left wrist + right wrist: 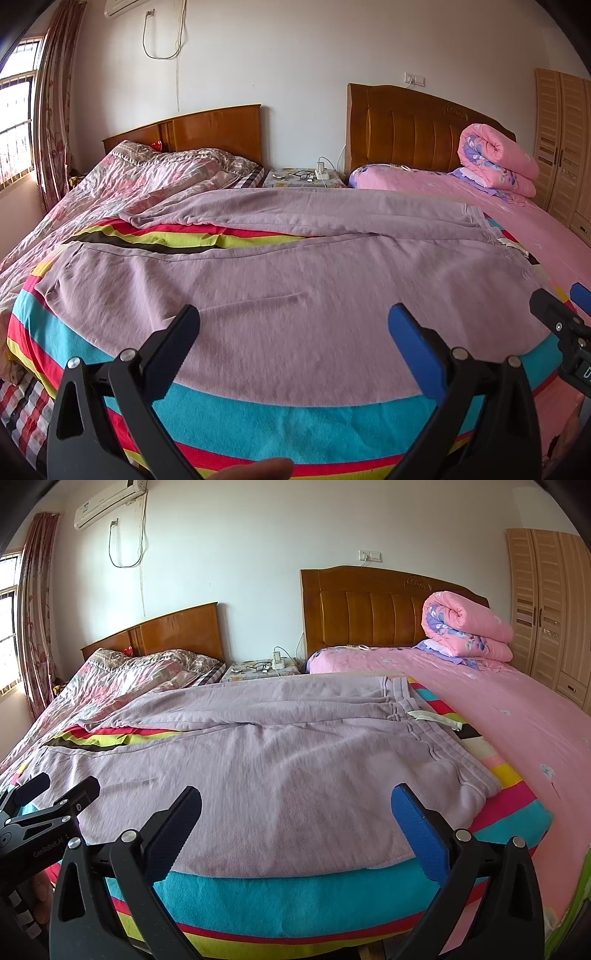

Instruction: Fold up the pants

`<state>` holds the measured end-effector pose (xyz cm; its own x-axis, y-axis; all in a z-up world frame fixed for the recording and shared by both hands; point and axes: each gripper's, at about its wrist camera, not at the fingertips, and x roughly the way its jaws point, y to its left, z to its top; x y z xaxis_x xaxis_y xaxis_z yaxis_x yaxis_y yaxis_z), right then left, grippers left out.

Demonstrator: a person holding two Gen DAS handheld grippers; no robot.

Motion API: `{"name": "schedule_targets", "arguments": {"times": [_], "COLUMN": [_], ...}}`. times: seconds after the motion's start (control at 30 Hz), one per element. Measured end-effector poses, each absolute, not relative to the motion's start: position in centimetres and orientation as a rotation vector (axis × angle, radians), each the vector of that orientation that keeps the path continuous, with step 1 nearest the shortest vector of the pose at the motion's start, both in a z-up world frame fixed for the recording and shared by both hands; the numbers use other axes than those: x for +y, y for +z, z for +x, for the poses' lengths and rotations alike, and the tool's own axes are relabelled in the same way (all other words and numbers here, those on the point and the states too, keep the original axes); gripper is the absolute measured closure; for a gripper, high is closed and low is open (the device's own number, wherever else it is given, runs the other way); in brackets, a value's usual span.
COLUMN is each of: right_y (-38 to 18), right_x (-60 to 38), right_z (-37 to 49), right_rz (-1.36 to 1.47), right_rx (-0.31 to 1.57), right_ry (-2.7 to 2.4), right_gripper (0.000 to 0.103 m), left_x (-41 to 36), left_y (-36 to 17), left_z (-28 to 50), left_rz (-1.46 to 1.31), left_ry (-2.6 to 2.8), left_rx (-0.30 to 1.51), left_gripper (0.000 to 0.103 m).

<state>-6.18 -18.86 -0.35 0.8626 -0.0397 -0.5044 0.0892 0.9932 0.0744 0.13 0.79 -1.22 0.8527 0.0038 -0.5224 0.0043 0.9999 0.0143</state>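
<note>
Lilac sweatpants [280, 280] lie spread flat on a bright striped blanket [258, 417], legs reaching left and the waistband [424, 723] with a white drawstring at the right. My left gripper [293, 323] is open and empty, hovering over the near leg by the front edge. My right gripper [295, 805] is open and empty, over the near hip part of the pants [258, 775]. Each gripper shows at the edge of the other's view: the right one [561, 306], the left one [59, 786].
The striped blanket [295, 893] covers a board across two beds. A floral quilt [122, 181] lies on the left bed and a rolled pink quilt [465, 627] on the right bed. A nightstand [258, 668] with chargers stands between the headboards. A wardrobe [546, 602] is at the right.
</note>
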Motion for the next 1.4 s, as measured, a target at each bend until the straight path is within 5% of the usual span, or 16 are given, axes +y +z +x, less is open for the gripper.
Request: {"name": "schedule_targets", "arguments": {"times": [1.4], "right_y": [-0.64], "right_x": [-18.62], "right_z": [-6.37], "right_rz": [0.1], "right_rx": [0.531], "right_ry": [-0.063], "right_gripper": [0.004], "left_x": [0.8], "left_y": [-1.12], "left_z": [0.31], "left_rz": [0.014], "left_ry": [-0.002], "left_rx": [0.554], "left_gripper": [0.001]}}
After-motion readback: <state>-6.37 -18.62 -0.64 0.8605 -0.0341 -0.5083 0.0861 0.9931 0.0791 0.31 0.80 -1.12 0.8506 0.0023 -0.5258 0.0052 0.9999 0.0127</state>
